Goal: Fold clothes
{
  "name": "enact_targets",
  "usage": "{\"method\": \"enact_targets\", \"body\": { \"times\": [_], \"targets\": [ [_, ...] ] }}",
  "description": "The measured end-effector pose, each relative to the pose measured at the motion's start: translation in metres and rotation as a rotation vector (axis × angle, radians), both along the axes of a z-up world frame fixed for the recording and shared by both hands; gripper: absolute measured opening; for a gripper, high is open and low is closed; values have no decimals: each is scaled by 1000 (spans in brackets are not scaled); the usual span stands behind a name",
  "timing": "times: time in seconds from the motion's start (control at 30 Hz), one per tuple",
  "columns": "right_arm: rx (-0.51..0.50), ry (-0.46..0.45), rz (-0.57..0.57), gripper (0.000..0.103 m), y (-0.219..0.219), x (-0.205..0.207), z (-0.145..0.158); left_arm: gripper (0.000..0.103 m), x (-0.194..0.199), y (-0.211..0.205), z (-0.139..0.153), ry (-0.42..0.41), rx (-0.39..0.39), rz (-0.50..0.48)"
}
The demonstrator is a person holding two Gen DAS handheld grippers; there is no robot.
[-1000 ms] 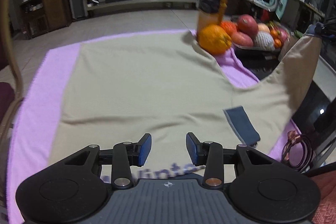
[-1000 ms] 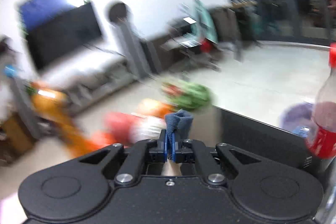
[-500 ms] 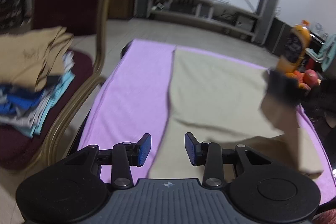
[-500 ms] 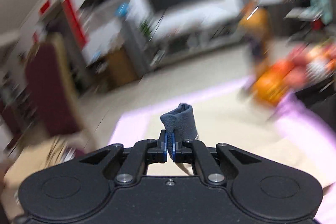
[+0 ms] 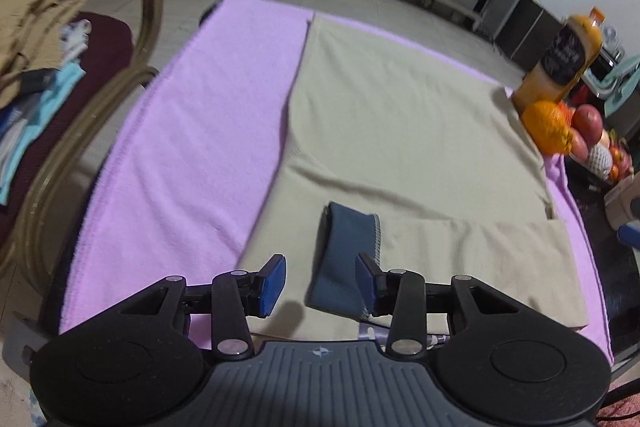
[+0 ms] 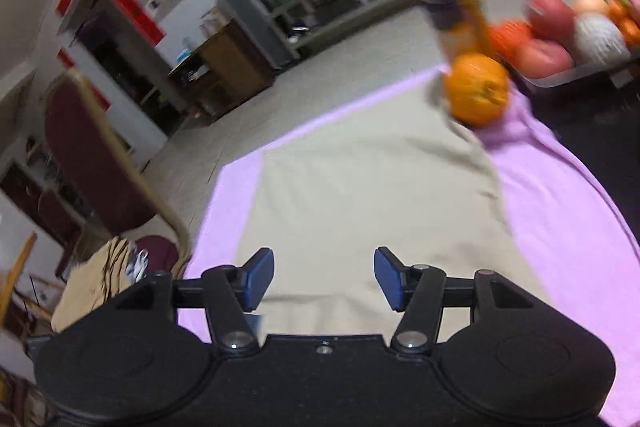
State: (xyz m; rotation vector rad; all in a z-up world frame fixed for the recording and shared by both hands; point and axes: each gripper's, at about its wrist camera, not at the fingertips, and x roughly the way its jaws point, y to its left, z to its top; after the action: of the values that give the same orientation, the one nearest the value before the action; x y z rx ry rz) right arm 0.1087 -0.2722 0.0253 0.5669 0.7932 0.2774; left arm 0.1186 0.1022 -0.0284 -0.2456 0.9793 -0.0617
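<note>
My right view is smeared with motion blur, so the far things there are soft; the near hem of the beige shirt (image 5: 400, 131) is cut off behind both my gripper bodies, and I cannot make out the print near my left housing.

My left gripper (image 5: 320, 281) hangs low over the near edge of the shirt, jaws spread wide with nothing between them. The shirt's dark blue cuff (image 5: 344, 259) lies just ahead, its right side partly hidden behind my right-hand pad. The sleeve is folded across the shirt's near part from the right.

My right gripper (image 6: 324, 279) hovers above the shirt (image 6: 360, 195), tilted, jaws wide apart and empty.

The shirt lies flat on a purple towel (image 5: 200, 131) covering the table. At the far right corner an orange (image 5: 546, 125) sits touching the shirt's edge, with a juice bottle (image 5: 564, 63) just behind it and a tray of fruit (image 6: 568, 39) beside. To the left stands a chair (image 5: 100, 75) holding a pile of clothes (image 5: 36, 39).
</note>
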Motion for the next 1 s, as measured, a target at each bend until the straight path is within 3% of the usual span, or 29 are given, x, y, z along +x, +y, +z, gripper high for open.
{"method": "enact_targets", "body": {
  "times": [0.07,0.17,0.37,0.43,0.47,0.5,0.53,0.67,0.8,0.9,0.97,1.0],
  "targets": [
    [43,36,-14,53,-11,3,-25,40,13,-9,-7,40,26,-30],
    [56,118,-60,36,-25,5,-55,40,29,-21,-18,75,100,-63],
    [-39,166,-80,35,-28,5,-58,38,45,-27,-41,110,78,-94],
    [-74,192,-85,35,-28,5,-62,34,44,-35,-45,84,128,-107],
    [-93,207,-92,35,-28,6,-65,26,40,-42,-44,58,158,-125],
    [-119,214,-105,35,-29,5,-66,10,36,-49,-42,31,188,-144],
    [-146,209,-123,35,-30,4,-65,6,32,-55,-40,3,218,-164],
    [-216,173,-184,43,-36,0,-59,5,5,-77,-20,-168,317,-192],
    [-240,177,-213,43,-41,0,-62,5,-21,-79,13,-323,310,-174],
    [-244,165,-191,43,-38,0,-62,5,-22,-73,20,-335,310,-139],
    [-247,156,-176,42,-36,0,-62,5,-10,-69,11,-279,329,-112],
    [-249,152,-169,33,-34,0,-63,6,-3,-65,4,-234,330,-97]
  ]
}}
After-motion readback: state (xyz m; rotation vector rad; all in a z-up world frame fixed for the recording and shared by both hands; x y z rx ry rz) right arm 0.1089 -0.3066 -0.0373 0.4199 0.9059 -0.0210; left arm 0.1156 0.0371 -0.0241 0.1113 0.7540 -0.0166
